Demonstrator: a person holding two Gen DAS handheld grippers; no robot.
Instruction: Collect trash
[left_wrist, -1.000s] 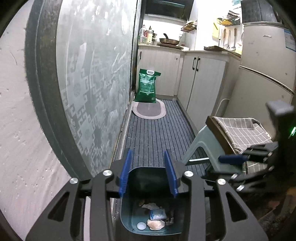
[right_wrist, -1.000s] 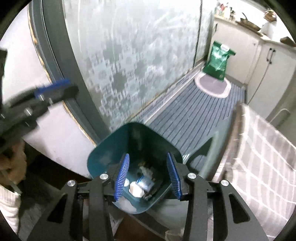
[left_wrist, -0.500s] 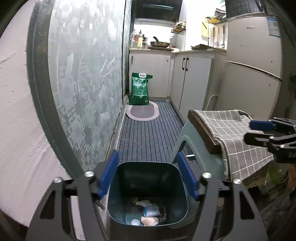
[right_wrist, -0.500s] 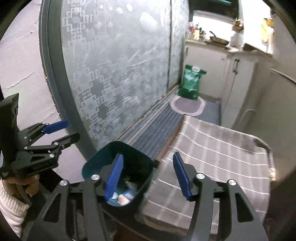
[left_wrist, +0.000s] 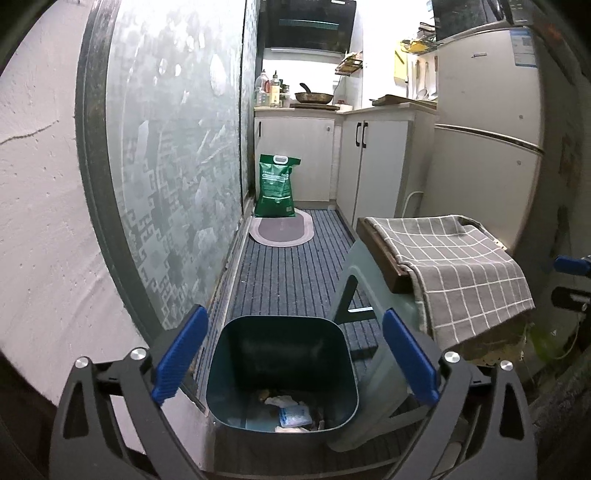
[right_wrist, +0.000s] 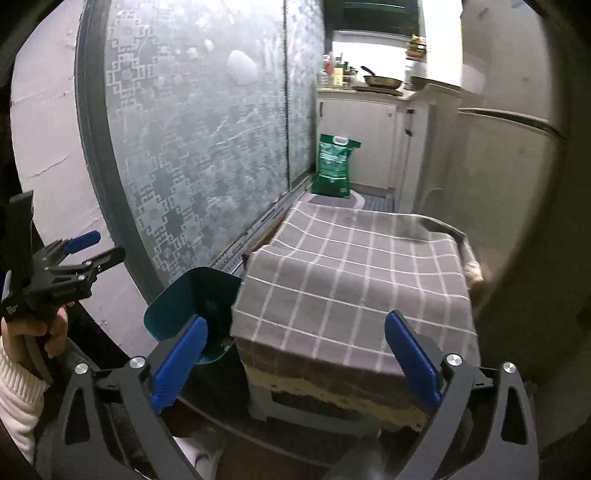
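Fingers of both grippers, L (left_wrist: 295, 358) & R (right_wrist: 295, 360), opening wide w/ nothing pinched; trash lies in teal bin (left_wrist: 281, 373) beside cloth-draped stool (right_wrist: 354, 280); I'd keep both clear, then scan for more.

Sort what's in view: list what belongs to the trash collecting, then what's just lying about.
Belongs to the job:
- teal bin
- trash scraps inside it

Just lying about:
- checked cloth over the stool
- green bag
- oval mat
- frying pan
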